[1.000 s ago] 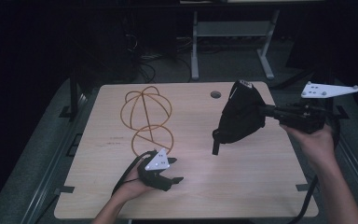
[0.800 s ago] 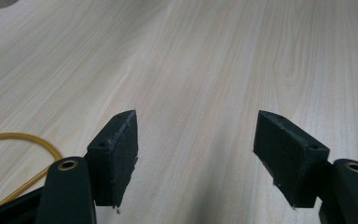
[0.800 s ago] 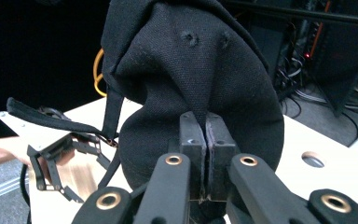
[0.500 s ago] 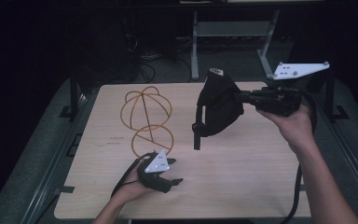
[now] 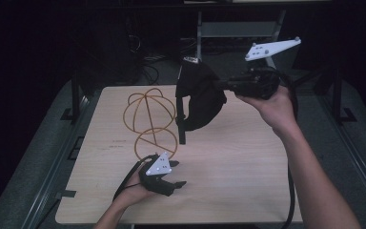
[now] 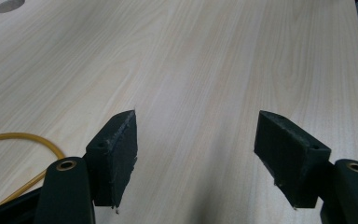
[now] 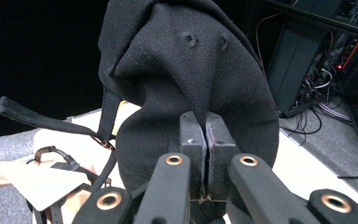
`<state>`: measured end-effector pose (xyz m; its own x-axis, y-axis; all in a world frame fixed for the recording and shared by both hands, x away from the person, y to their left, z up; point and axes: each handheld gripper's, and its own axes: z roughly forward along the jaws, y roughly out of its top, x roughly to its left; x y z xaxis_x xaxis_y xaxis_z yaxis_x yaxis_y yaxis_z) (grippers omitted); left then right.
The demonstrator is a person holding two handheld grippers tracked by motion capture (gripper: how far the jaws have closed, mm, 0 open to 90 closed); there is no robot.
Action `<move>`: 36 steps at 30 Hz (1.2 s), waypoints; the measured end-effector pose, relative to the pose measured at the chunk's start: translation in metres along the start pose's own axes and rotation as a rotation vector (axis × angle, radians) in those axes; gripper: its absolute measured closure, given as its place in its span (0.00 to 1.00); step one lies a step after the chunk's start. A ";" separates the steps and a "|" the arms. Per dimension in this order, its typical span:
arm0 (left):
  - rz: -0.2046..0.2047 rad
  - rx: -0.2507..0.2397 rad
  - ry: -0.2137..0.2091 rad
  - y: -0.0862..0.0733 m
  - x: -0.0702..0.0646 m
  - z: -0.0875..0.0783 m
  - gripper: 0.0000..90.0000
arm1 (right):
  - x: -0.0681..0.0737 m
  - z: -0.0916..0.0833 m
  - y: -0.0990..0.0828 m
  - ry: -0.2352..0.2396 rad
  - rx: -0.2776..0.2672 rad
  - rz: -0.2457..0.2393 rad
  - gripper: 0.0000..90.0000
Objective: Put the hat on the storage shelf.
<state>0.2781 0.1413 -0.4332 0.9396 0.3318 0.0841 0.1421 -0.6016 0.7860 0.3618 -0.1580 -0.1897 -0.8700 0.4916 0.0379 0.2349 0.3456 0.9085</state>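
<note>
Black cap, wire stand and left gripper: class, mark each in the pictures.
black cap [image 5: 200, 95], high view, on the crown's fabric
wire stand [image 5: 148, 114], high view, on the upper gold wire loop
left gripper [image 6: 196, 158], left gripper view, midway between its two open pads

Both grippers black; brass-ringed pivots on the arms; flat blocky fingers [image 6: 114, 156]; white three-cornered plates on top; black cables trailing; forearms bare.

The cap [image 5: 200, 95] at upper centre of the high view is plain black woven cloth, its strap [image 7: 32, 116] black too. The wire stand [image 5: 150, 119] left of centre is golden yellow. The table [image 5: 248, 176] is pale wood with fine grain.
</note>
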 end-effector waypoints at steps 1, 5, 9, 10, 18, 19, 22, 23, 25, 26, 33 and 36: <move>0.000 -0.002 0.000 0.000 0.000 0.000 0.33 | 0.001 0.003 0.004 0.002 0.004 -0.007 0.98; 0.003 -0.004 0.006 0.000 -0.001 0.002 0.33 | 0.004 0.016 0.017 0.012 0.015 -0.016 0.98; 0.007 -0.004 0.004 0.000 -0.001 0.002 0.33 | 0.005 0.031 0.031 0.022 0.031 -0.031 0.98; 0.007 -0.004 0.004 0.000 -0.001 0.002 0.33 | 0.005 0.031 0.031 0.022 0.031 -0.031 0.98; 0.005 -0.006 0.004 -0.001 0.001 0.002 0.33 | 0.009 0.054 0.048 0.034 0.054 -0.041 0.98; 0.008 -0.005 0.004 -0.001 0.001 0.002 0.33 | 0.010 0.056 0.049 0.036 0.059 -0.038 0.98; 0.007 -0.007 0.003 -0.001 0.000 0.002 0.33 | 0.011 0.065 0.054 0.038 0.063 -0.042 0.98; 0.007 -0.006 0.003 -0.001 0.000 0.002 0.33 | 0.012 0.067 0.055 0.040 0.067 -0.040 0.98; 0.005 -0.003 0.002 -0.001 0.001 0.002 0.33 | 0.013 0.072 0.059 0.046 0.067 -0.043 0.98; -0.002 -0.006 0.001 -0.001 0.000 0.003 0.33 | 0.014 0.076 0.061 0.052 0.067 -0.048 0.98; 0.007 -0.005 -0.007 -0.001 0.001 0.004 0.33 | 0.021 0.097 0.071 0.069 0.095 -0.067 0.98; 0.005 -0.004 -0.010 -0.001 0.001 0.005 0.33 | 0.023 0.102 0.073 0.077 0.095 -0.066 0.98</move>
<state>0.2805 0.1387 -0.4369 0.9432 0.3217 0.0824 0.1359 -0.6004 0.7881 0.4031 -0.0400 -0.1646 -0.9148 0.4037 0.0148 0.2130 0.4507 0.8669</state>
